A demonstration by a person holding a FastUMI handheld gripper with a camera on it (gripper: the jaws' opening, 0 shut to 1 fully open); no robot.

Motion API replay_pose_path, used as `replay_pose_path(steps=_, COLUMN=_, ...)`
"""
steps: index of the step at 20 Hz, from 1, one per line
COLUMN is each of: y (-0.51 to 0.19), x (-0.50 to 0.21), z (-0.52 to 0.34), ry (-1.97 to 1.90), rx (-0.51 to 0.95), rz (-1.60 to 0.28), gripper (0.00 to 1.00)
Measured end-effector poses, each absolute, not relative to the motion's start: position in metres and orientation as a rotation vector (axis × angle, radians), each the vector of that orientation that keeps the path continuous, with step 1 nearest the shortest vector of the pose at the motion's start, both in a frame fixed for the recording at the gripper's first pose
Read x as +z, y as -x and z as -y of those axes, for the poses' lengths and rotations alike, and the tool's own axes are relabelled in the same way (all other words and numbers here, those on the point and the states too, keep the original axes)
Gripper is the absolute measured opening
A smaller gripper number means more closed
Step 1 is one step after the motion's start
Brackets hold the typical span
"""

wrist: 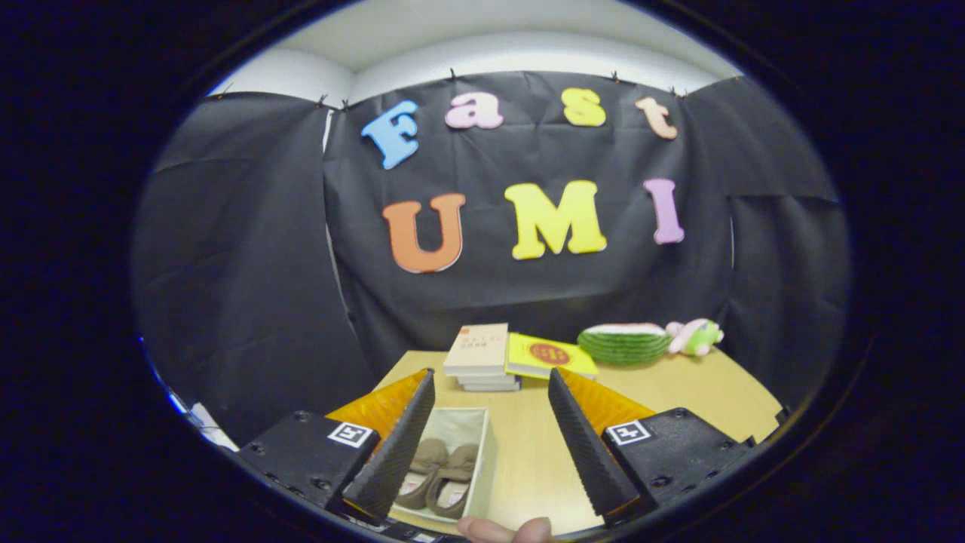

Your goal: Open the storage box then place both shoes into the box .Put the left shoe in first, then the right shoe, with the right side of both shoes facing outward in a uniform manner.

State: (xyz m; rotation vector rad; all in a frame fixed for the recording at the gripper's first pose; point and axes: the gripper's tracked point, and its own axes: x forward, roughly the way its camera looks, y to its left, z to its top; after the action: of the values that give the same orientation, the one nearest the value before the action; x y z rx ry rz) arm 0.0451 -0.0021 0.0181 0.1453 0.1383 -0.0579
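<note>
A pale storage box (482, 445) lies open on the wooden table (678, 400), just ahead of my left finger. Two brown shoes (445, 471) sit side by side inside it, partly hidden by that finger. My gripper (491, 381) is open above the table, with nothing between its fingers. The box sits below and between the fingers, closer to the left one.
A stack of books (481, 354) and a yellow book (546, 356) lie beyond the fingers at the table's far side. A watermelon-slice toy (624, 343) and a small plush toy (695, 336) rest at the far right. A fingertip (505, 530) of a person shows near me.
</note>
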Motion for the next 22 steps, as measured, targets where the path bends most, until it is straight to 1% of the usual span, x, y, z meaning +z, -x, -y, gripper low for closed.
replay_pose_path(steps=3, y=-0.019, x=0.033, z=0.018, ry=-0.095, rx=-0.088, rz=-0.01, gripper=1.0)
replay_pose_path(steps=6, y=0.008, x=0.037, z=0.026, ry=-0.057, rx=-0.114, rz=0.072, gripper=1.0)
replay_pose_path(steps=8, y=0.02, x=0.028, z=0.024, ry=-0.088, rx=-0.103, rz=0.086, gripper=1.0)
replay_pose_path(steps=12, y=0.037, x=0.021, z=0.043, ry=-0.065, rx=-0.132, rz=0.115, gripper=1.0)
replay_pose_path(steps=22, y=0.036, x=0.009, z=0.051, ry=-0.071, rx=-0.136, rz=0.09, gripper=1.0)
